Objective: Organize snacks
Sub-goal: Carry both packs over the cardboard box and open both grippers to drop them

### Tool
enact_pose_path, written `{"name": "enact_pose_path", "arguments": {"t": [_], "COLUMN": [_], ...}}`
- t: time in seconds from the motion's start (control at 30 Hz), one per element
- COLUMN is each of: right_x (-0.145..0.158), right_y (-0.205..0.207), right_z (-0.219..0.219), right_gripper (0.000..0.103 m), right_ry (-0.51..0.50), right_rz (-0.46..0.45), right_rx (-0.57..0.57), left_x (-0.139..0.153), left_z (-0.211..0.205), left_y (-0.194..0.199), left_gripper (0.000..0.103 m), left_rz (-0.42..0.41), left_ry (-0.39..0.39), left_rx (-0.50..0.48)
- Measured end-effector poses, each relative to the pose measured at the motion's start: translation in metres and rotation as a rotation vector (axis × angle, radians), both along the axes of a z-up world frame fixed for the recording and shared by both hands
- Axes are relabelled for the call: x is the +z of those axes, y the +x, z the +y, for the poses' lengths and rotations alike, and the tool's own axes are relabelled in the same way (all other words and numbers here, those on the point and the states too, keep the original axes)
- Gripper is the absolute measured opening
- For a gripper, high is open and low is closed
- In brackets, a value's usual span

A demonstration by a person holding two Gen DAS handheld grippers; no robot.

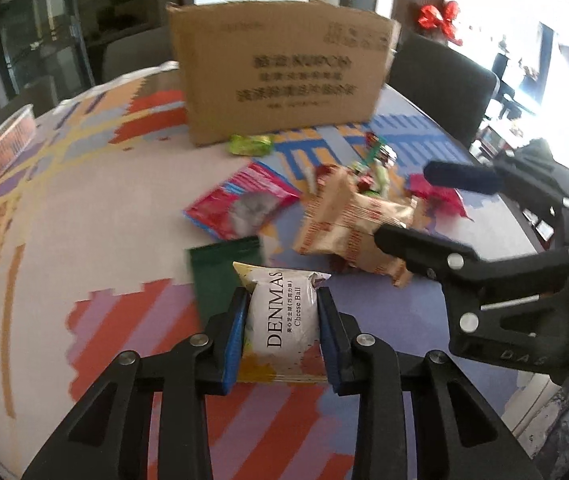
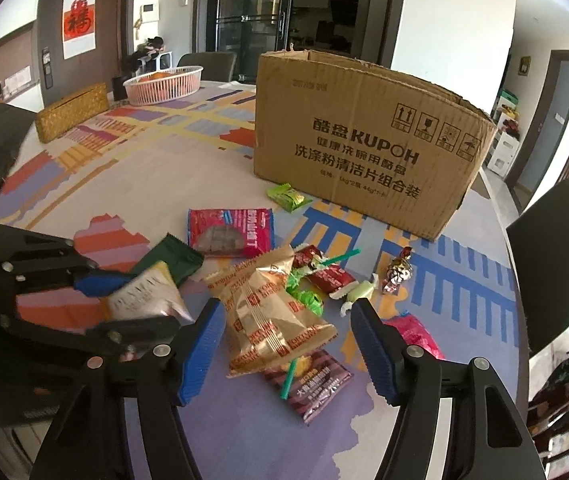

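My left gripper [image 1: 283,300] is shut on a white DENMAS Cheese Ball packet [image 1: 284,320], held just above the table; it also shows in the right wrist view [image 2: 146,296]. My right gripper [image 2: 282,320] is open, its blue pads either side of a tan snack bag [image 2: 272,312], also seen from the left [image 1: 344,224]. A pile of snacks lies on the tablecloth: a red packet [image 2: 230,230], a dark green packet [image 2: 172,258], a lime packet [image 2: 288,196], a brown packet [image 2: 314,384] and small candies [image 2: 396,274]. An open cardboard box [image 2: 364,144] stands behind them.
A pink basket [image 2: 164,84] and a woven yellow box [image 2: 72,112] sit at the table's far left. A dark chair [image 2: 560,264] stands at the right edge. The patterned tablecloth [image 2: 144,168] covers the table.
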State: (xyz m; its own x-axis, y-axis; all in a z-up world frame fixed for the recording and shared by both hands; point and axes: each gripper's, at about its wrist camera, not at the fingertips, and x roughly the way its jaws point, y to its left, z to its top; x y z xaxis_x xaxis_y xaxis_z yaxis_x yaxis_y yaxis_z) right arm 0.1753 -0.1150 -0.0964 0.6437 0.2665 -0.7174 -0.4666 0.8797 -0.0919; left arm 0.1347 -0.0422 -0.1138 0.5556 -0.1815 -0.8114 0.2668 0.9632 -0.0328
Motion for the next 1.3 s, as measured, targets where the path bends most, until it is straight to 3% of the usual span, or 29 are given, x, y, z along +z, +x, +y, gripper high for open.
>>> {"name": "enact_pose_path", "arguments": {"t": [0.43, 0.57, 0.77, 1.3], "right_x": [-0.02, -0.026, -0.021, 0.039], "right_y": [0.013, 0.015, 0.01, -0.009], "right_z": [0.037, 0.04, 0.035, 0.017], "right_gripper": [0.064, 0.051, 0.041, 0.041], "right_ry": [-0.101, -0.137, -0.095, 0.046], "right_rz": [0.037, 0.052, 0.045, -0.087], "right_rx": [0.099, 0.085, 0.046, -0.108], "left_x": [0.002, 0.001, 0.006, 0.064], "left_z": [0.024, 0.026, 0.03, 0.025], "left_y": [0.007, 0.007, 0.007, 0.009], "left_gripper": [0.034, 0.034, 0.034, 0.034], "left_rz": [0.009, 0.017, 0.002, -0.168], "left_ry": [-0.038, -0.058, -0.079, -0.093], "left_rx": [0.075, 0.083, 0.095, 0.072]}}
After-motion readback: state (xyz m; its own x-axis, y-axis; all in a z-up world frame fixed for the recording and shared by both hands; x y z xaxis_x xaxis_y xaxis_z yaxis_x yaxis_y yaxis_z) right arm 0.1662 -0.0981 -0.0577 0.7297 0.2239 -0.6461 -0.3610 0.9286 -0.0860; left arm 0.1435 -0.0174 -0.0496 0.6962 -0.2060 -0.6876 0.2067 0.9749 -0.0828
